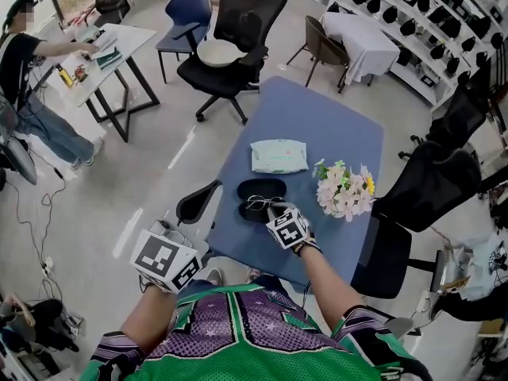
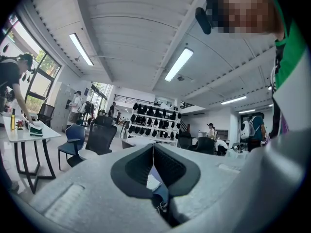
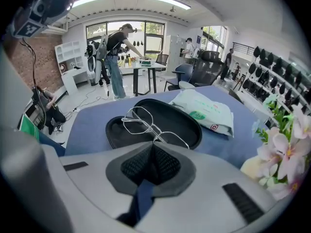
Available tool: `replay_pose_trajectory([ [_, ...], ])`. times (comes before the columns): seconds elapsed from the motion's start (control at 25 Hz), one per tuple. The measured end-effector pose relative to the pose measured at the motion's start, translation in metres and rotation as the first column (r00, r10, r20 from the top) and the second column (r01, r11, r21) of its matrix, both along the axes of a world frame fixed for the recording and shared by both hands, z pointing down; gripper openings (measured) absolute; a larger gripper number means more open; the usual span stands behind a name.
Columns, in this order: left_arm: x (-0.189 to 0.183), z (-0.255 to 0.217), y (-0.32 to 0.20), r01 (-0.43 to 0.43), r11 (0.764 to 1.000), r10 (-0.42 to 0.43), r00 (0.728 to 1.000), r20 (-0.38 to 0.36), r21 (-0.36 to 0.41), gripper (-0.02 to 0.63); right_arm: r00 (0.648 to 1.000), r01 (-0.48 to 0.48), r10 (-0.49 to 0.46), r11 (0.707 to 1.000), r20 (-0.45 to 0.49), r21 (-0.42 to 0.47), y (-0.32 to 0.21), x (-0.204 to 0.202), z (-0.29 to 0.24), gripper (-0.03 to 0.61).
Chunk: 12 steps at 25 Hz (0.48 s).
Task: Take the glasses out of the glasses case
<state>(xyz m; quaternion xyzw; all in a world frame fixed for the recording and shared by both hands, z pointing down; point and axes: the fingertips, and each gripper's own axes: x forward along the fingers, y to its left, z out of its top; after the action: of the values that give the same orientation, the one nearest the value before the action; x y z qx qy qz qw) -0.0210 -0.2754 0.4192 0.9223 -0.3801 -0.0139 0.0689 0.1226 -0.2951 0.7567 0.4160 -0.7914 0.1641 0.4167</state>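
An open black glasses case [image 1: 258, 187] lies on the blue table [image 1: 317, 117], near its front edge. Thin wire-framed glasses [image 1: 265, 203] sit over the case's front rim. My right gripper [image 1: 275, 210] reaches in from the near side and is shut on one temple arm. In the right gripper view the glasses [image 3: 141, 120] stand tilted above the case [image 3: 187, 127], with the arm running into the closed tips of the right gripper [image 3: 153, 143]. My left gripper [image 1: 165, 260] hangs off the table's left side near my body. The left gripper [image 2: 153, 147] is shut and holds nothing, pointing up across the room.
A pack of wet wipes [image 1: 279, 155] lies behind the case and a bunch of flowers [image 1: 343, 190] stands to its right. Black office chairs [image 1: 429, 185] crowd the table's right side. A chair armrest [image 1: 197, 201] sits at the left edge. A person works at a white table [image 1: 103, 50] far left.
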Motion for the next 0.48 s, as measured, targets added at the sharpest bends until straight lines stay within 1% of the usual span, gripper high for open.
replay_pose_trajectory([
  [0.24, -0.002, -0.006, 0.0, 0.002, 1.0, -0.002, 1.0, -0.014, 0.011, 0.017, 0.999, -0.025, 0.025, 1.0, 0.031, 0.003, -0.001, 0.0, -0.006, 0.008],
  [0.4, -0.004, -0.008, -0.001, 0.002, 1.0, -0.002, 1.0, -0.02, 0.02, 0.017, 0.998, -0.035, 0.033, 0.998, 0.045, 0.048, -0.011, 0.001, -0.016, 0.008],
  [0.48, -0.006, -0.01, -0.002, 0.005, 1.0, -0.005, 1.0, -0.02, 0.024, 0.017, 0.998, -0.037, 0.034, 0.998, 0.046, 0.055, -0.013, 0.0, -0.022, 0.008],
])
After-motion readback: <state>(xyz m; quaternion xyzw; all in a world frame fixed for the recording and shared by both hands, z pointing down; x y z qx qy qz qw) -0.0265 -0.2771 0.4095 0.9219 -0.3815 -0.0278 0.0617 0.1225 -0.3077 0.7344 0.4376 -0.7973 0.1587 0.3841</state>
